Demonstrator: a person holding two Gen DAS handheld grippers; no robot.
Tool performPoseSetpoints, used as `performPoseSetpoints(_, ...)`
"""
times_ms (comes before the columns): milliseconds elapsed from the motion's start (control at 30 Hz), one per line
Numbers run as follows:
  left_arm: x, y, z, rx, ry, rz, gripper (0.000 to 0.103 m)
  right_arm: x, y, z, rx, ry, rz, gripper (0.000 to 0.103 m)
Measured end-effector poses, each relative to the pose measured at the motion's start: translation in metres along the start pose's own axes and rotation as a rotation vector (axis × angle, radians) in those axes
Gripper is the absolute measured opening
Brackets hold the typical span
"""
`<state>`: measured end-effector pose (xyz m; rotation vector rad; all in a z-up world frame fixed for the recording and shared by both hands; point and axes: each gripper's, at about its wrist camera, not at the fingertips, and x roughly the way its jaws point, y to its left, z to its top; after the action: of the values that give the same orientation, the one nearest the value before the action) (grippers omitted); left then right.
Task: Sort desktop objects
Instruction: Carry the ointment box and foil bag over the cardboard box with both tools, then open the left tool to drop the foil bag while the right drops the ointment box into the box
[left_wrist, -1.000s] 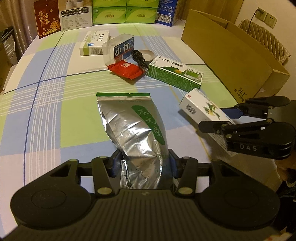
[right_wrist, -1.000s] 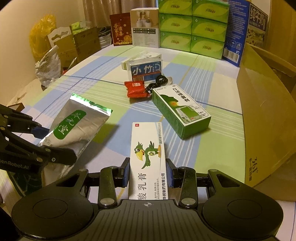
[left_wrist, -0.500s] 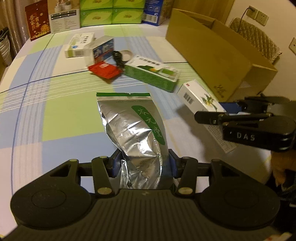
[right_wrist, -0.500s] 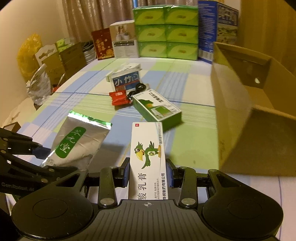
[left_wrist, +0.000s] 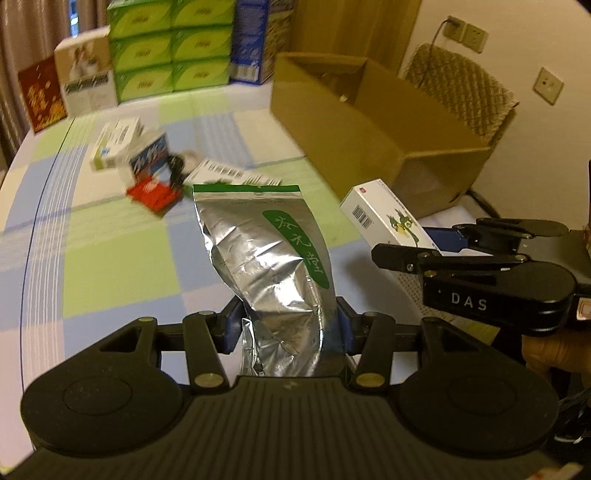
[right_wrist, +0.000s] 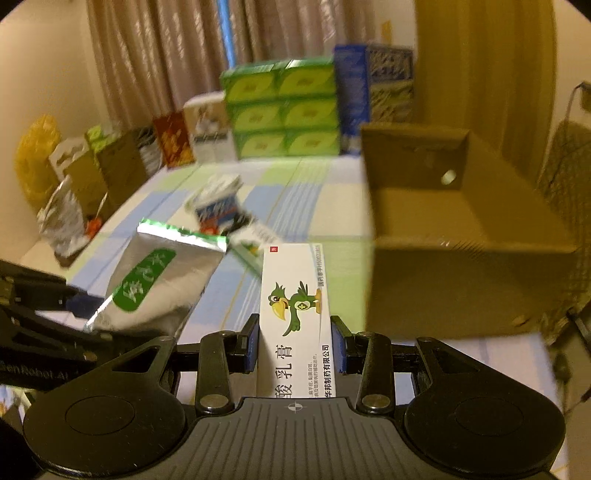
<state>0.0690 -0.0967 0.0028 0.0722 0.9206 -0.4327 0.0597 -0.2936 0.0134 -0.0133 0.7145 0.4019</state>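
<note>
Here the left gripper (left_wrist: 284, 328) has its jaws closed narrowly on the lower end of a silver foil pouch (left_wrist: 266, 254) with a green label, and the pouch stands up out of the jaws, clear of the checked tablecloth on the surface (left_wrist: 110, 258). The right gripper (right_wrist: 295, 350) has its jaws clamped on a white ointment box (right_wrist: 295, 302) printed with a green cartoon bird; the box sticks out forward between the blue pads (right_wrist: 338, 350), also lifted off the cloth.

In the left wrist view the right gripper (left_wrist: 421, 242) shows at the right edge with the same box (left_wrist: 384, 218) in it, and part of the person's hand (left_wrist: 550, 350) sits below it. In the right wrist view the left gripper's black fingers come in from the left edge, with the pouch (right_wrist: 159, 284) held between them.

An open cardboard box (right_wrist: 461, 236) stands on the right side of the surface, near both held things; its inside looks bare from the right wrist view, though its floor is only partly seen.

Further back on the cloth lies a blurred cluster: a red packet (left_wrist: 153, 192), a blue-and-white box (left_wrist: 147, 162), a white and green box (left_wrist: 114, 147), something black just beside them, and a flat carton with barcodes (left_wrist: 232, 175) partly behind the pouch. Along the far edge stand stacked green tissue boxes (left_wrist: 170, 51), a blue box (left_wrist: 251, 40) and a red packet with gold print (left_wrist: 42, 96).
</note>
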Motion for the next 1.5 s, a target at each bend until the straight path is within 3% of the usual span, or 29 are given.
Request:
performPoseSetpoints(233,-0.011,-0.039,0.043,0.066,-0.045,-0.041,0.045,-0.039,-0.04,0.042,0.027,-0.089,-0.075,0.036)
performPoseSetpoints(500,0.0,-0.082,0.103,0.12,-0.079,-0.09,0.045,-0.051,-0.093,0.083,0.042,-0.137,-0.118,0.036)
performPoseSetpoints(1033,0.071,-0.116,0.199,0.133,-0.066,-0.148,0.045,0.011,-0.18,0.123,0.102,-0.081,-0.176,0.036)
performPoseSetpoints(1500,0.134,-0.107,0.23,0.071,-0.056,-0.154,0.047,0.056,-0.208,0.123,0.137,-0.033,-0.184,0.036)
